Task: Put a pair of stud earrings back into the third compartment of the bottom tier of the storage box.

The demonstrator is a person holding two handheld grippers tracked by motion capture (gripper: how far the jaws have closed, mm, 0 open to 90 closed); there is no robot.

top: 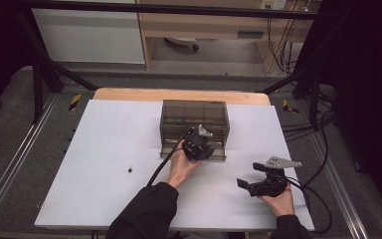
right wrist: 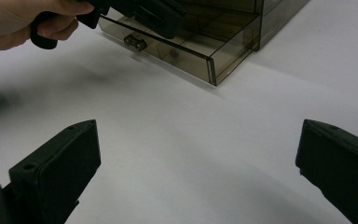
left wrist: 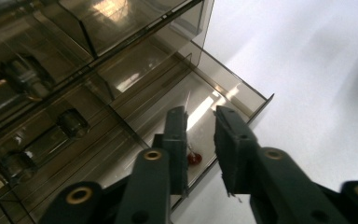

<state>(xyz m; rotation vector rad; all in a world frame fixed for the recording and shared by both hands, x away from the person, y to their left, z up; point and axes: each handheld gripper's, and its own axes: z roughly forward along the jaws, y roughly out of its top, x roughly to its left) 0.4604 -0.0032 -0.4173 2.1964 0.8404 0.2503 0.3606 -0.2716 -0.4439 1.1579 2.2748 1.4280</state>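
Note:
A smoky see-through drawer box [top: 194, 115] stands at the middle of the white table, its lowest drawer [left wrist: 235, 91] pulled out toward me. My left gripper [top: 200, 148] points down into that drawer. In the left gripper view its jaws [left wrist: 199, 114] stand a little apart with nothing pressed between them. A thin pin with a small red head [left wrist: 194, 158] lies on the drawer floor just beside one jaw. My right gripper [top: 250, 175] rests low at the front right, open wide with bare table between its jaws [right wrist: 198, 140]. It faces the drawer [right wrist: 214, 51].
A tiny dark object [top: 130, 170] lies on the white sheet [top: 104, 149] left of my left forearm. The box's upper drawers [left wrist: 37, 140] have round knobs. Black frame bars and cables surround the table; cables [top: 303, 124] hang at the right.

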